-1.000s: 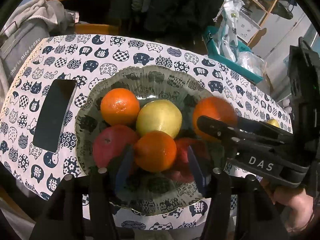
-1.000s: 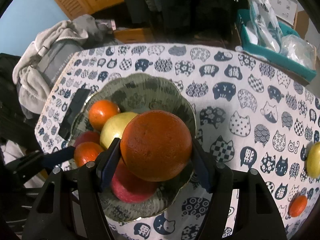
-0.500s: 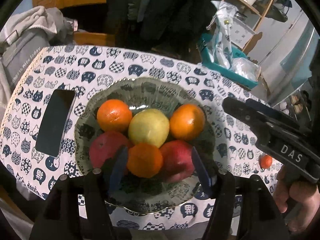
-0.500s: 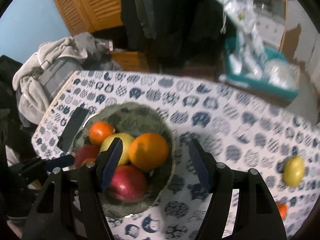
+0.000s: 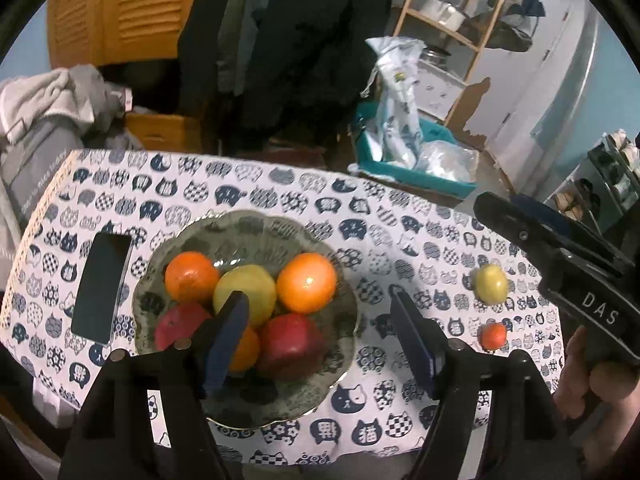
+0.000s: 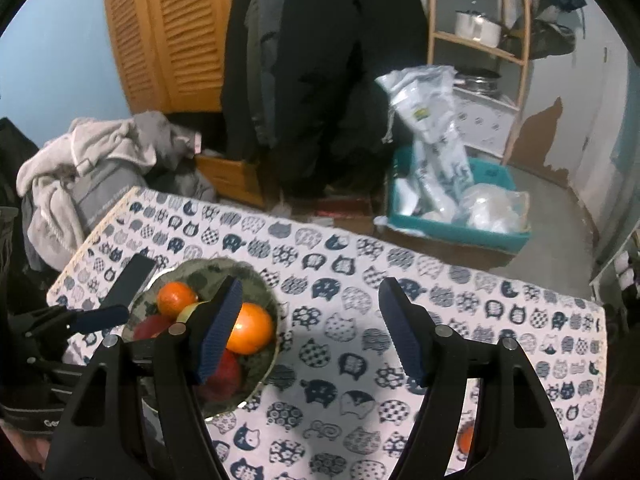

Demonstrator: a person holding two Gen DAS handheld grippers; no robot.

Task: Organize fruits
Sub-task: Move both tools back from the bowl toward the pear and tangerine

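Note:
A patterned glass bowl (image 5: 248, 232) on the cat-print table holds several fruits: two big oranges (image 5: 306, 282), a yellow fruit (image 5: 245, 293), two red apples (image 5: 291, 345) and a small orange. A yellow-green fruit (image 5: 490, 282) and a small tangerine (image 5: 493, 335) lie loose on the cloth to the right. My left gripper (image 5: 320, 340) is open and empty above the bowl's near right side. My right gripper (image 6: 310, 334) is open and empty, raised over the cloth right of the bowl (image 6: 262, 284); it also shows in the left wrist view (image 5: 496, 210). The tangerine peeks behind its right finger (image 6: 466, 442).
A black phone (image 5: 102, 286) lies left of the bowl. Beyond the far table edge are a teal bin with plastic bags (image 5: 408, 152), piled clothes (image 6: 92, 168), hanging dark coats and a wooden shelf (image 6: 480, 40).
My right gripper let go of the big orange into the bowl, opened, and lifted back to the right. My left gripper rose and drew back, so the loose fruits came into view.

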